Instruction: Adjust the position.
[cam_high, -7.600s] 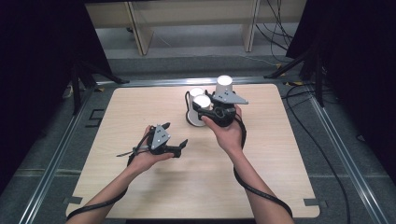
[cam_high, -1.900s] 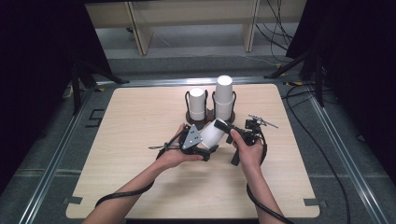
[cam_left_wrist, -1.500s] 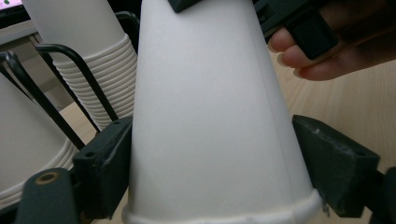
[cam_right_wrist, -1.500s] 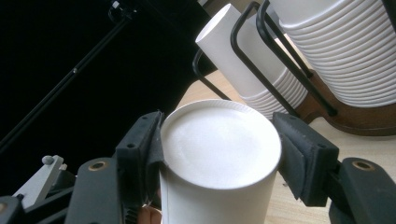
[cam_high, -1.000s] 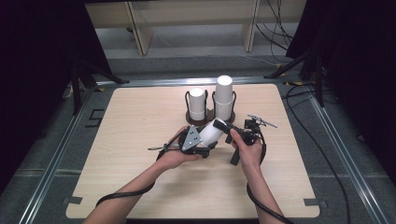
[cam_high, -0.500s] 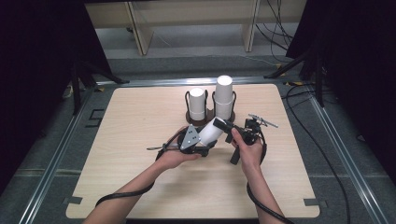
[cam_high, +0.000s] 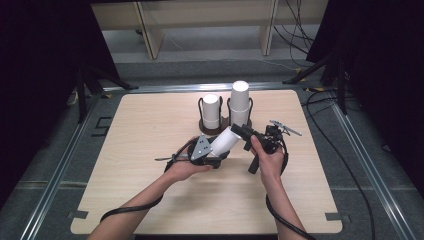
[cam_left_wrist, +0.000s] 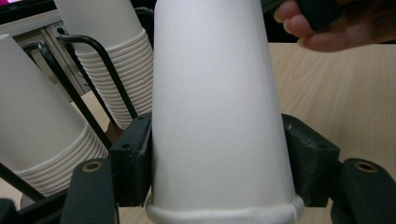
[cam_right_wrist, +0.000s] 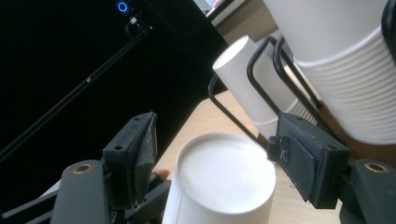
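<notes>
Handover looks underway: your left tool (cam_high: 216, 152) pinches the paper cup (cam_high: 225, 142) near its rim, holding it level above the tabletop (cam_high: 150, 125) centre, while your right tool (cam_right_wrist: 212, 161), jaws just spreading, straddles its base without pressing. Cup stacks (cam_high: 240, 102) wait in wire holders at twelve o'clock; dark room surrounds.

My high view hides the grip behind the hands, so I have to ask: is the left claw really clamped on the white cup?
Observer: Yes. In the left gripper view, the left claw presses the white cup on both sides, just above its rolled rim.
Operator: And the right claw?
Observer: The right claw has just been opening. The cup's closed base sits between its jaws, with a gap at one pad.
</notes>
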